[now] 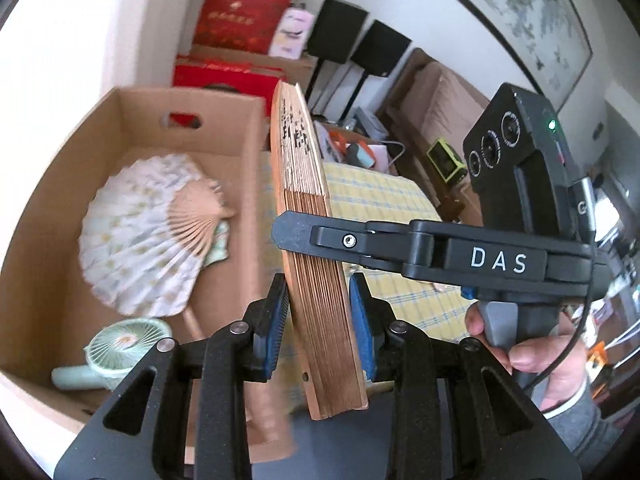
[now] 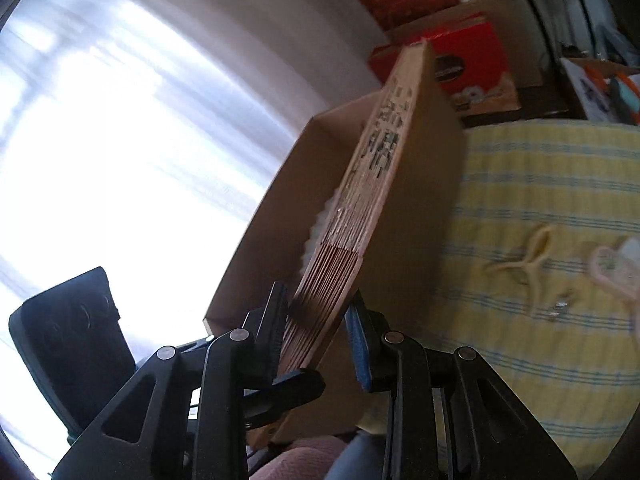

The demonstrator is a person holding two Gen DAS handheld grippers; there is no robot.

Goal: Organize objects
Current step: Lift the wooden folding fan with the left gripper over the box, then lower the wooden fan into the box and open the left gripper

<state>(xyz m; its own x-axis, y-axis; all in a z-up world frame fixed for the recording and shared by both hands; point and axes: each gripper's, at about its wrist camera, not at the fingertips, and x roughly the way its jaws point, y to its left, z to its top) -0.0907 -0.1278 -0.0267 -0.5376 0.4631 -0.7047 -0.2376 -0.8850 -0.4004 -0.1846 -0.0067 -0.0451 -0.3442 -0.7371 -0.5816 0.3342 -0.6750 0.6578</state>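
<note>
Left wrist view: the left gripper [image 1: 320, 320] is clenching a folded wooden fan [image 1: 308, 216] between its blue pads, near the fan's pivot end. The fan's long axis is running up and away from the claw, its printed paper end leaning toward the cardboard box [image 1: 132, 108]. The right gripper [image 1: 304, 236] is reaching in from the side opposite the box and appears to be pinching the same fan a little farther up. The box is lying just beside the fan, and it is holding an open pale fan [image 1: 148, 232] and a small green handheld fan [image 1: 120, 344]. A hand [image 1: 528, 352] is holding the right gripper's handle.

Right wrist view: the right gripper [image 2: 320, 312] is grasping the folded fan [image 2: 360, 208], which is tilting up over the box [image 2: 420, 200]. The box is sitting on a yellow checked cloth [image 2: 540, 208]. Both claws are equally close, so the fan probably needs carrying sideways over the box's near wall.
</note>
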